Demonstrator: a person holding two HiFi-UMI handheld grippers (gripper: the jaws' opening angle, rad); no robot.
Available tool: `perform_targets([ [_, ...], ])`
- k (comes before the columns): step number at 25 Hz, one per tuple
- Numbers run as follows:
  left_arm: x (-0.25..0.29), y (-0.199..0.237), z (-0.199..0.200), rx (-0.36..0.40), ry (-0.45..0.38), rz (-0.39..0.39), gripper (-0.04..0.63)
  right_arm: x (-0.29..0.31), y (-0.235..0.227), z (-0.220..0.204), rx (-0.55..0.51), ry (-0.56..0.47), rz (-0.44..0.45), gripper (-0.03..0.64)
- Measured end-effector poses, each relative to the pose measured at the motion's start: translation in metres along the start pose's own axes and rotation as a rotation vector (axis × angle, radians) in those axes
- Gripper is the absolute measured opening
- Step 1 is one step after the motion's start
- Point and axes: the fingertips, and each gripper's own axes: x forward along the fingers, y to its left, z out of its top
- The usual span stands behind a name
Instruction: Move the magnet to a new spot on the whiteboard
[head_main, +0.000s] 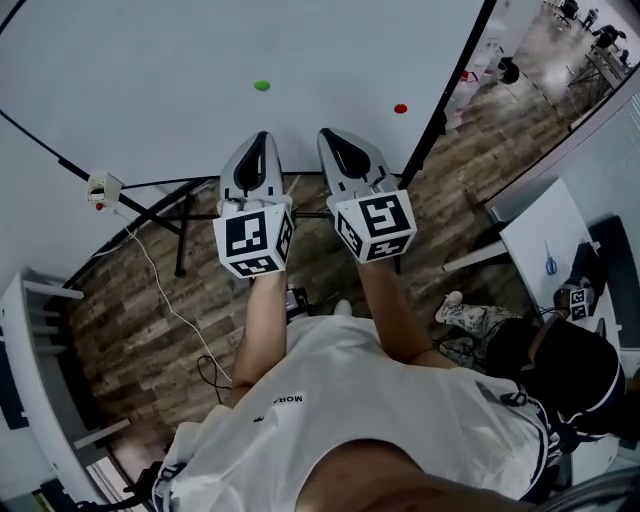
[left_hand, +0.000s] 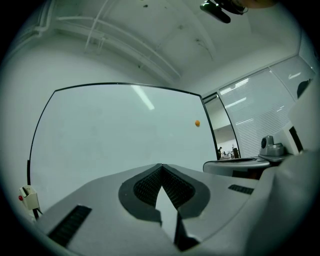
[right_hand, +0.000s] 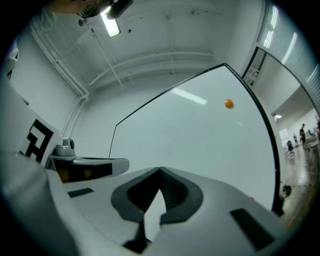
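1. Foremost, whiteboard: a large white board in a thin black frame, upright on a black stand. It fills the top of the head view and the background of both gripper views.
2. Green magnet: a small round dot on the board face, above the left gripper's tip and apart from it.
3. Red magnet: a small round dot on the board, right of the green one and close to the board's right frame edge.
4. Orange magnet: a small round dot high on the board near its right edge, seen in both gripper views. It is well apart from both claws. Which of the three magnets the task means cannot be told.
5. Left gripper: its claw is pressed together at the tips with nothing between. It points at the board and is short of the surface.
6. Right gripper: its claw is likewise pressed together and empty. It sits just beside the left gripper, parallel to it and facing the board.
7. Marker cubes: one rides on the rear of each gripper, with black-and-white squares facing up.
8. White box: small, with a red spot, at the board's lower left frame.
9. Cable: thin and white, trailing over the wood floor.
10. Person: white shirt, both forearms stretched forward.
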Motion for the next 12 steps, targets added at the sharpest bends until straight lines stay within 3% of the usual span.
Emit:
perform_targets([
  [12, 0.036, 0.013, -0.026, 0.003, 0.055, 0.005, 0.002, 0.038, -0.019, -0.021, 0.028, 0.032, -0.022, 0.012],
])
